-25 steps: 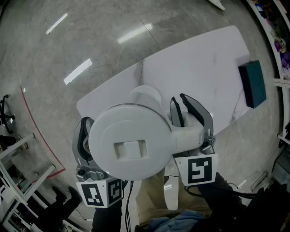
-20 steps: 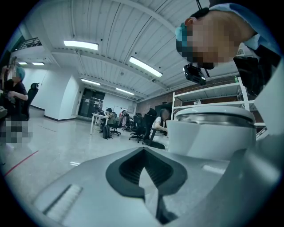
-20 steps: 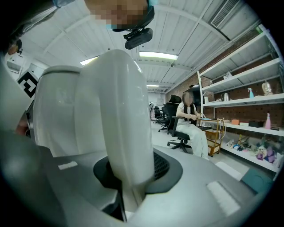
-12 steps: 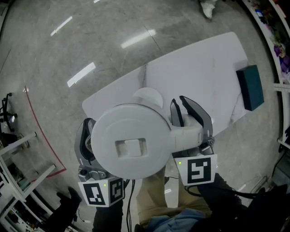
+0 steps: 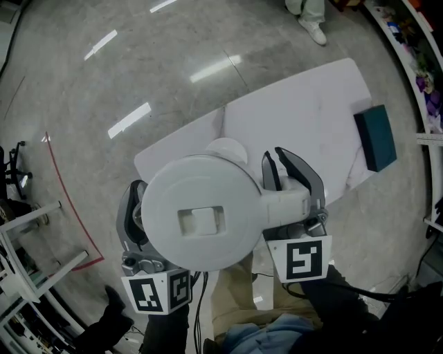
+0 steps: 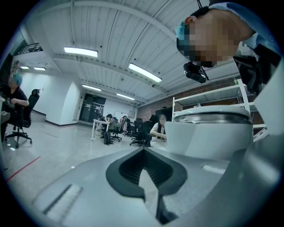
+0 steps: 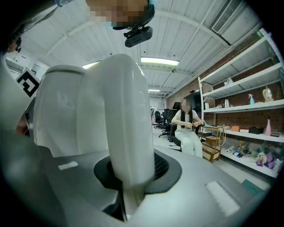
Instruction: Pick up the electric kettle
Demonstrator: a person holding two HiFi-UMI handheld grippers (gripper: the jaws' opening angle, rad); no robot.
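Note:
A white electric kettle (image 5: 201, 221) hangs in the air above the table, seen from over its round lid. My right gripper (image 5: 272, 152) is shut on the kettle's handle (image 5: 287, 206); in the right gripper view the handle (image 7: 128, 124) rises between the jaws, the body (image 7: 62, 111) to its left. My left gripper (image 5: 133, 200) sits against the kettle's left side, partly hidden under the lid. In the left gripper view its jaws (image 6: 144, 177) are shut on nothing, and the kettle (image 6: 208, 133) stands off to the right. The round white base (image 5: 227, 148) rests on the table.
The white table (image 5: 304, 117) lies below, with a dark teal box (image 5: 375, 137) at its right end. A red line (image 5: 66, 200) runs over the grey floor at the left, beside metal racks. A person's shoe (image 5: 311, 21) shows at the top.
The kettle and both grippers keep almost the same place in the head view. The table and floor below have drifted a little, so that more floor shows at the top.

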